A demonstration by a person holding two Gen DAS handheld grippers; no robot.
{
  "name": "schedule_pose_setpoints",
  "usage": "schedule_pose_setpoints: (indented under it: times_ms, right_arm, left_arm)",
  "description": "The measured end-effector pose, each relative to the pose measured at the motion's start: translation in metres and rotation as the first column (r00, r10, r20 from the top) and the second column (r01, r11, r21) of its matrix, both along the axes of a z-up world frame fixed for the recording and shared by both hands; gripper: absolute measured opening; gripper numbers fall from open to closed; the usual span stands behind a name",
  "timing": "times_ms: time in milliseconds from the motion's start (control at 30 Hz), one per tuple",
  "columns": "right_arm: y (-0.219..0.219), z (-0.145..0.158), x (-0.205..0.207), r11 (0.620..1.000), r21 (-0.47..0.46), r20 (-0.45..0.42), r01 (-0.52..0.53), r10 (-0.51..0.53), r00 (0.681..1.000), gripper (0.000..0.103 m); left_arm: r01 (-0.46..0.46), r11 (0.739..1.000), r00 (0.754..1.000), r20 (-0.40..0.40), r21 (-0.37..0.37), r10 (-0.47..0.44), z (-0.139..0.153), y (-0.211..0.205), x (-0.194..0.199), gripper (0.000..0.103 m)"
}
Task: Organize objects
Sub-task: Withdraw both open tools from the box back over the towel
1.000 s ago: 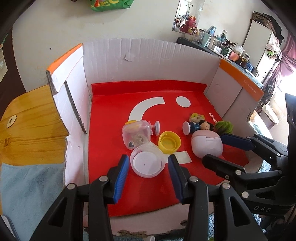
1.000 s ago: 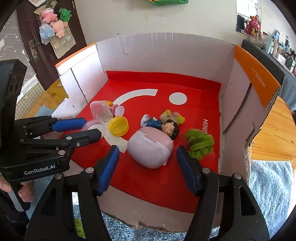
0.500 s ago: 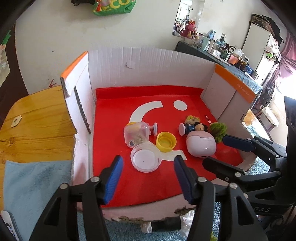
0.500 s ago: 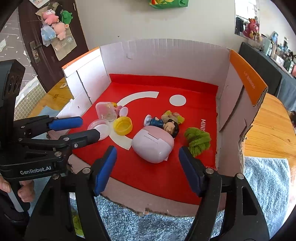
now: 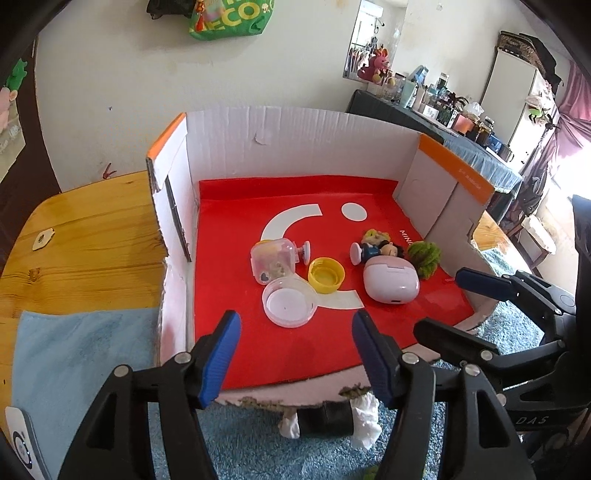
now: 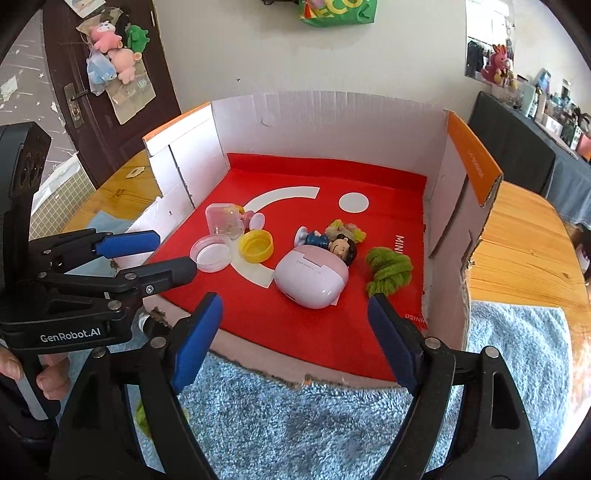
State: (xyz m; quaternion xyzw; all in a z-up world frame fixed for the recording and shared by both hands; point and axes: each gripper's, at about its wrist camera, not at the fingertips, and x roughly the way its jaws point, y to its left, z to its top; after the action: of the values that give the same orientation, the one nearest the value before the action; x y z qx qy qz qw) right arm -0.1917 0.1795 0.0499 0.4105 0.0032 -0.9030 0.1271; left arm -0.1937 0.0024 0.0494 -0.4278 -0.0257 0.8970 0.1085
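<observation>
right wrist, "genrobot.ai" on left claw (image 6: 153,254)

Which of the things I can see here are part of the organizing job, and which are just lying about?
Job: pink case, yellow cap, clear round lid, clear box, doll figure, green fuzzy piece, cardboard box.

Lying about: blue towel, plush toys on door, green bag.

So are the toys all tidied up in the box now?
Nearly. The clear round lid, yellow cap, pink case, doll and green fluffy thing all lie in the cardboard box. Both grippers' jaws have just been opening, holding nothing. Nothing clearly remains outside.
</observation>
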Motion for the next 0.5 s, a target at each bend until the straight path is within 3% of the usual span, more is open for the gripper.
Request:
schedule_pose_setpoints:
  times_ms: [500]
  right_arm:
    - [-0.005, 0.006, 0.026, 1.000, 0.023, -0.024, 0.001, 0.000, 1.000, 0.087]
  left_arm:
    - [-0.016, 1.000, 1.000, -0.025, -0.001, 0.016, 0.007, -0.005, 0.026, 0.075]
